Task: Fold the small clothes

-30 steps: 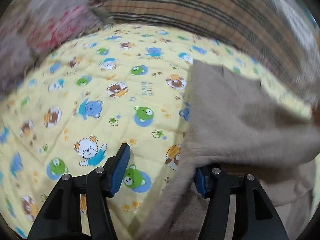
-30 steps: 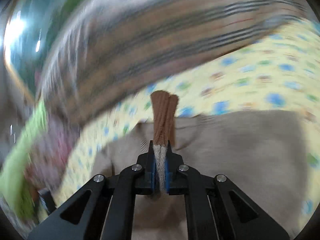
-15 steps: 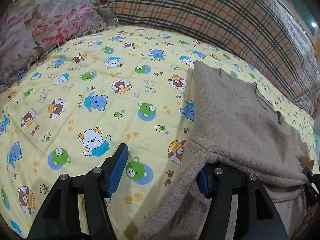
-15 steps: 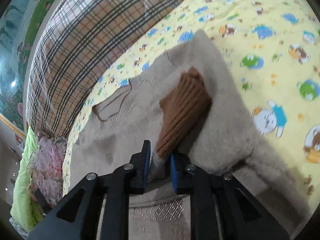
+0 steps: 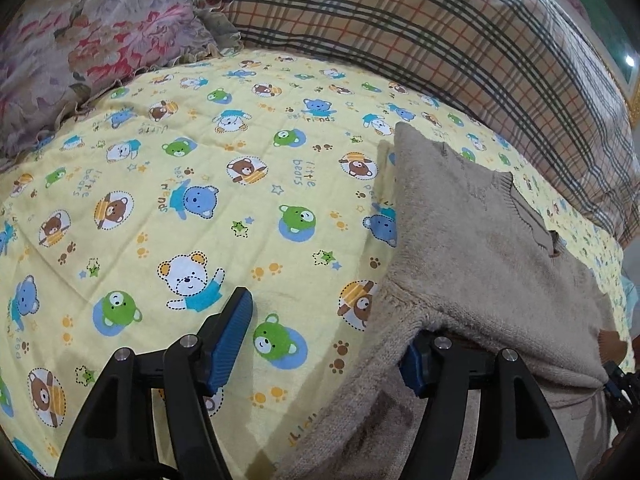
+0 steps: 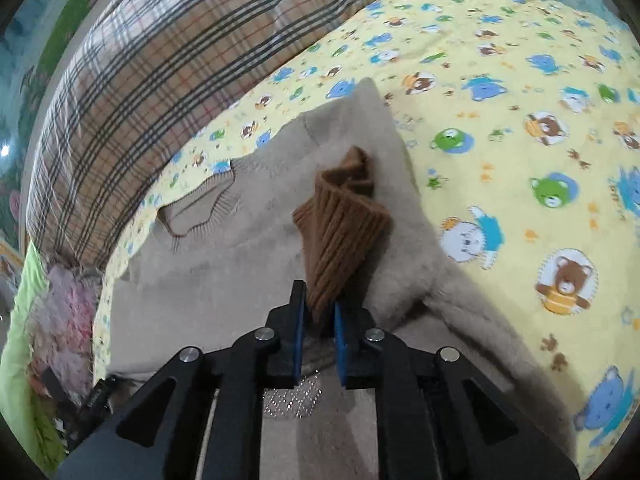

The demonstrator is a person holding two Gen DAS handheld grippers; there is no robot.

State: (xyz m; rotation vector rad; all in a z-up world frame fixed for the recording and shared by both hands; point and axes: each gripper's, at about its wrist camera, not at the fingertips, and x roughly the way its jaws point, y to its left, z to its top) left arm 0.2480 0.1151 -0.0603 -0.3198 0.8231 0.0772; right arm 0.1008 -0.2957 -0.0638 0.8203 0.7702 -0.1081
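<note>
Your right tongs point(image 6: 318, 320) are narrowed on the brown ribbed cuff point(image 6: 340, 236) of the sweater point(image 6: 224, 280), the blue pads nearly closed with the knit pinched between them and the cuff standing forward, creased, over the beige body. Your left tongs point(image 5: 324, 340) stand wide: one pad is bare above the quilt point(image 5: 200, 208); the other is tucked under the sweater's edge, with no cloth gripped between the two. The sweater lies mostly flat on the bed, neckline toward the plaid pillow point(image 5: 460, 40), with a sleeve laid in over the chest and part of the body already doubled. By its look the garment is light, soft and fuzzy, with no stiffness of its own; expect it to sag and drag wherever it is unsupported, and to cling rather than slip on the cotton beneath. The ribbed cuff and hem are the firmest places to take hold; a pinch on the loose pile may stretch it or pull only one layer. For the next fold, take both layers at an edge or corner, since a single layer could peel away. The surface is a yellow quilt printed with bears, soft and yielding, so pressing creases flat will work poorly. A floral cushion point(image 5: 80, 48) sits at the far left of the bed, well apart from the sweater, and a green wall shows beyond the pillow.
</note>
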